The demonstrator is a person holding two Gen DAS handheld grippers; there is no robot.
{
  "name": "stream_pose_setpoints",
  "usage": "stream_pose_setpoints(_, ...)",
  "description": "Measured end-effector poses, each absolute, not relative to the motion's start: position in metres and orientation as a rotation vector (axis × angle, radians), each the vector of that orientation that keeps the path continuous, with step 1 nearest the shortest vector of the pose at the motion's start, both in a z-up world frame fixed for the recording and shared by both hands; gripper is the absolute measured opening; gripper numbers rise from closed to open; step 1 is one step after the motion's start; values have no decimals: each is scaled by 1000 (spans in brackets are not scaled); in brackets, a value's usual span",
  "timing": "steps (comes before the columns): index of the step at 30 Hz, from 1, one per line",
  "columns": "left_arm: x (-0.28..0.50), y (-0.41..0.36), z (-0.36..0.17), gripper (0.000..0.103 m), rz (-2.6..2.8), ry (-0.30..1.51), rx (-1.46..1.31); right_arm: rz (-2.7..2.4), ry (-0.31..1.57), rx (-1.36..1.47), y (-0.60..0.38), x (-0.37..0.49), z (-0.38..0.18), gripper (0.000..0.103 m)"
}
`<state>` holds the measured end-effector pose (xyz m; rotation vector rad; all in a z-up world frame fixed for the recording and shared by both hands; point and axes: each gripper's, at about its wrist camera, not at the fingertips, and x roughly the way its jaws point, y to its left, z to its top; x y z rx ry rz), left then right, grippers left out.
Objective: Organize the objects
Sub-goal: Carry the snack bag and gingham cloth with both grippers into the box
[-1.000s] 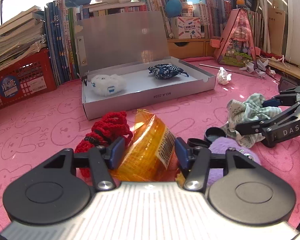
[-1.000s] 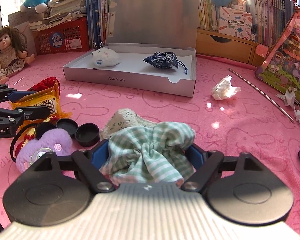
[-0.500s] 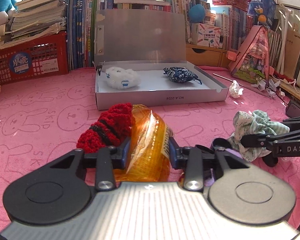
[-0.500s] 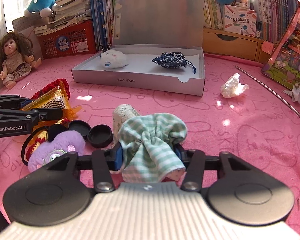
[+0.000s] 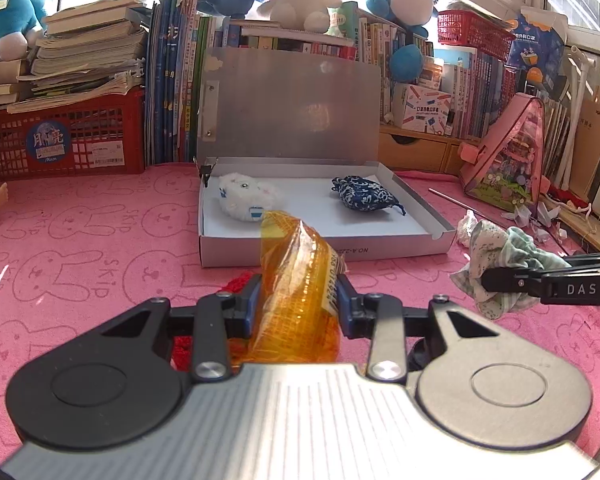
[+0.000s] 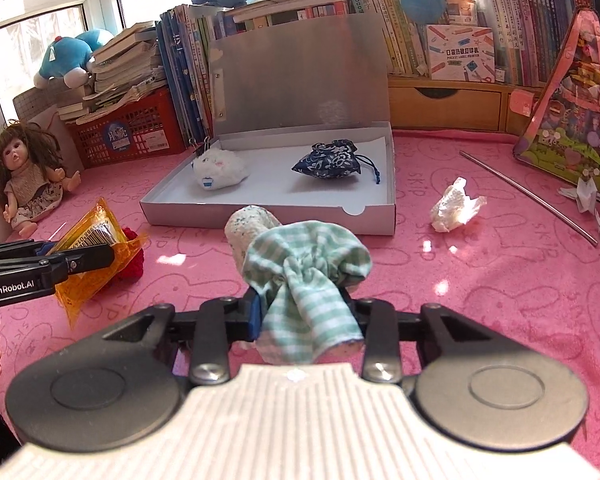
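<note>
My left gripper (image 5: pixel 298 300) is shut on an orange plastic packet (image 5: pixel 300 280) and holds it above the pink mat, in front of the open grey box (image 5: pixel 340 254). The packet also shows in the right wrist view (image 6: pixel 96 256). My right gripper (image 6: pixel 304 308) is shut on a green checked cloth pouch (image 6: pixel 304 276), lifted off the mat; it also shows in the left wrist view (image 5: pixel 500 264). The box (image 6: pixel 260 222) holds a white plush toy (image 6: pixel 218 168) and a blue patterned pouch (image 6: pixel 328 160).
A red crochet piece (image 6: pixel 134 260) lies under the packet. A crumpled white paper (image 6: pixel 454 204) and a metal rod (image 6: pixel 528 192) lie right of the box. A doll (image 6: pixel 26 176) sits at the left. Books, a red crate (image 5: pixel 60 140) and plush toys line the back.
Both grippers have risen from the mat with their loads and moved toward the box. The purple plush and black lids have dropped out of view.
</note>
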<state>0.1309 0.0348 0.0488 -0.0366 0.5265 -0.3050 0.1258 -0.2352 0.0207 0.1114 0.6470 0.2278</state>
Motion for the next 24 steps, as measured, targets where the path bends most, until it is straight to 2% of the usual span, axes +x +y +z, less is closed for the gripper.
stream_pose_setpoints(15,216,37,84,43,-254,559,-143,193,658,223,-254,193,50,37)
stream_pose_setpoints(24,271,31,75,43,-188,626,-171,169,693,259,-246,251,50,37)
